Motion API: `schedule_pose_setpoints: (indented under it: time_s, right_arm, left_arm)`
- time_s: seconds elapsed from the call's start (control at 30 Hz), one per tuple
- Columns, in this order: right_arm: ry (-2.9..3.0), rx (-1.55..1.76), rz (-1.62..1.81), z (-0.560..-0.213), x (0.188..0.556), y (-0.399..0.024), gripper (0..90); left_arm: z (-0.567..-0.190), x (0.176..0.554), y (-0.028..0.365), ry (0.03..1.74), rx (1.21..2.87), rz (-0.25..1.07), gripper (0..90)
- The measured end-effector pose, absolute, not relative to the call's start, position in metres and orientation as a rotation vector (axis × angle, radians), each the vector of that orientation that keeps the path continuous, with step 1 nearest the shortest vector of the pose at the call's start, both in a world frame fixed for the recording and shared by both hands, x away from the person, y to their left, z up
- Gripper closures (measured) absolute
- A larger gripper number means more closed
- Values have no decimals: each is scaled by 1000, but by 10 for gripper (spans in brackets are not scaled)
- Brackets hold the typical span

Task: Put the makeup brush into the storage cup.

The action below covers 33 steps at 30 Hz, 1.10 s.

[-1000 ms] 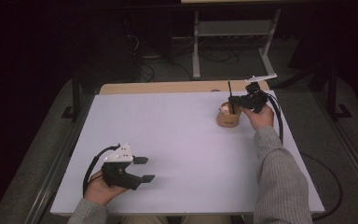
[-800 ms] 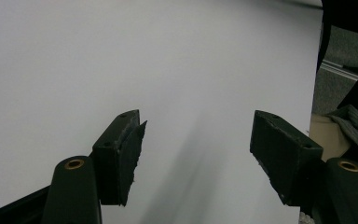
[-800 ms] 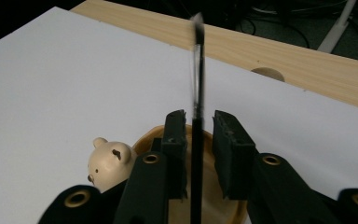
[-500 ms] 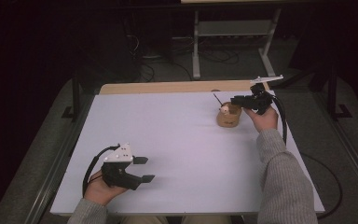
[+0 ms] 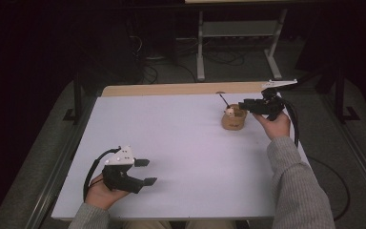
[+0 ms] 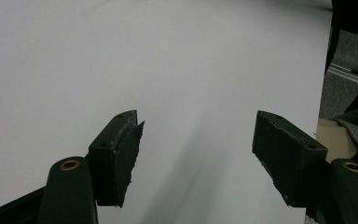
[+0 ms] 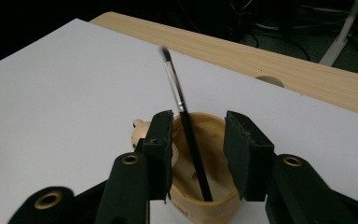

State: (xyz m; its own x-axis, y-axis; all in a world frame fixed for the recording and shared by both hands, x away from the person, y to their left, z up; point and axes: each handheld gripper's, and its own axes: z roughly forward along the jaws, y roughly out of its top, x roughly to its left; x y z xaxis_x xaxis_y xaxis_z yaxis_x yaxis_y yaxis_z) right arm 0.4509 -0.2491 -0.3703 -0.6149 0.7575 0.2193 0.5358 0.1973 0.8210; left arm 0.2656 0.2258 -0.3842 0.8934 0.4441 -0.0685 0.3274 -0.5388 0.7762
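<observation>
A tan cup (image 5: 234,123) with a small bear figure (image 5: 229,112) on its rim stands at the table's back right. A black paintbrush (image 5: 223,100) rests in it, bristles up and leaning left. My right gripper (image 5: 242,106) hovers just right of the cup, level, and its jaws have just been opening. In the right gripper view the paintbrush (image 7: 179,100) rises out of the cup (image 7: 214,133) between the jaws of my right gripper (image 7: 198,140), touching neither pad. My left gripper (image 5: 145,171) rests open at the front left, with bare table between the jaws of the left gripper (image 6: 198,149).
The white tabletop (image 5: 181,138) ends at a wooden strip (image 5: 171,89) along the back, with a round hole (image 7: 270,80) in it. Dark floor, cables and a metal stand (image 5: 238,38) lie beyond the table.
The right gripper let go of the paintbrush and drew back to the right of the cup. The brush tipped from upright to leaning left. The left gripper stayed put.
</observation>
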Motion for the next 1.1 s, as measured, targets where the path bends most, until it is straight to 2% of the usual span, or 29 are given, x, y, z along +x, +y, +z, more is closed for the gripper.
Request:
schedule_pose_setpoints:
  time_s: [0.23,1.1]
  right_arm:
    - [2230,1262,1398,-370,443,-257,549]
    - [2250,1245,1375,-371,423,-255,469]
  left_arm:
    - [-385,266,227,559,2177,173,306]
    - [-385,267,232,587,2168,214,283]
